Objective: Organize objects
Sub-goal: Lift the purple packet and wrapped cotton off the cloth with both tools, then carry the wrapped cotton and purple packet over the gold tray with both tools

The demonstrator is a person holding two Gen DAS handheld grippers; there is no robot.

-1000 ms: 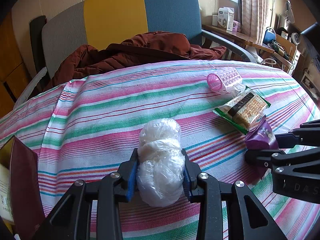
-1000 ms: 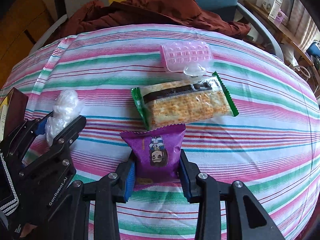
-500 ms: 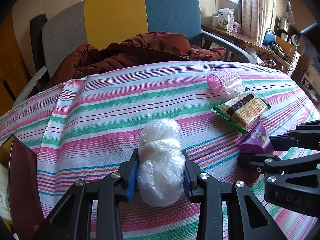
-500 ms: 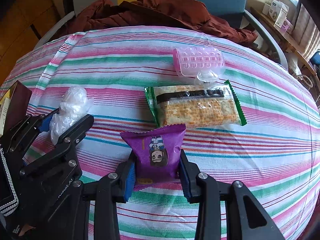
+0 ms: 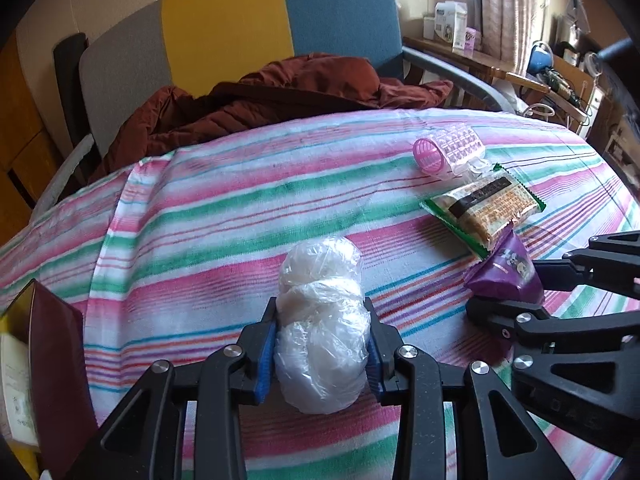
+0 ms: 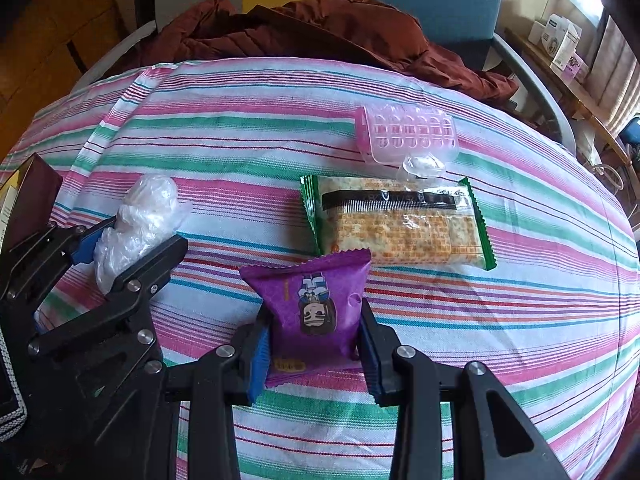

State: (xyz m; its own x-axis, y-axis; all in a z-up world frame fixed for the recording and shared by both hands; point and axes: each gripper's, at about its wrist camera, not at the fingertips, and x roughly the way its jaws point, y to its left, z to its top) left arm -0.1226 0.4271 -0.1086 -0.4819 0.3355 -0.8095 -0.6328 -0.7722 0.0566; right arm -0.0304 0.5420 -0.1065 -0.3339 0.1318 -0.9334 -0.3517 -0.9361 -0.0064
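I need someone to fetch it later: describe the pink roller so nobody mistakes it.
On the striped tablecloth, find the green-edged cracker packet. Just beyond its far edge lies the pink translucent plastic hair roller, on its side. It alone is a hollow, perforated cylinder, not a wrapper.

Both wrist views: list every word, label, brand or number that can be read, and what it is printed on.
"DAS": raised letters, faint, on the right gripper body in the left wrist view; more may be cut off.
Purple snack packet: cartoon figure and yellow label, text too blurred.
Cracker packet: small print on the black band, unreadable.
White boxes on the far shelf: print too small.
Dark red box: pale label, illegible.
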